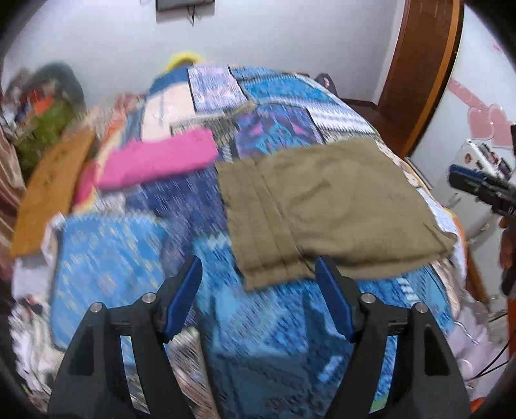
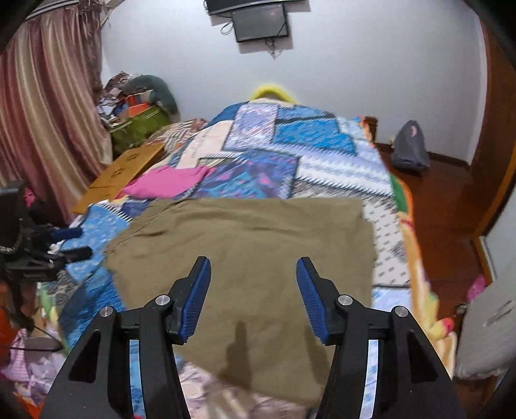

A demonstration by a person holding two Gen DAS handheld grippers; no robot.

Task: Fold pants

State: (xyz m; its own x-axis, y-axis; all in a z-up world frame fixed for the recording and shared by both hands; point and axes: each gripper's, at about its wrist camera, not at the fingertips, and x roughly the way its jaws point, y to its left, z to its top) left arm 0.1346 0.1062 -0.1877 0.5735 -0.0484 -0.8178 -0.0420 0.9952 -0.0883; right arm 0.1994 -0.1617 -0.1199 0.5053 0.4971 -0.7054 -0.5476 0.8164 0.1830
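while tongs (image 2: pixel 253 267) gape, unlabelled pants (image 2: pixel 245 258) lie folded.

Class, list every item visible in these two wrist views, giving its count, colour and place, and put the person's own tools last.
pants: one, olive, folded flat on the bed
bedspread: one, blue patchwork, covering the bed
pink cloth: one, beyond the pants
cardboard: one, brown, at the bed's left edge
curtain: one, pinkish, left wall
screen: one, dark, far wall
left hand-held gripper: one, black and blue, open, empty
right hand-held gripper: one, black and blue, open, above the pants
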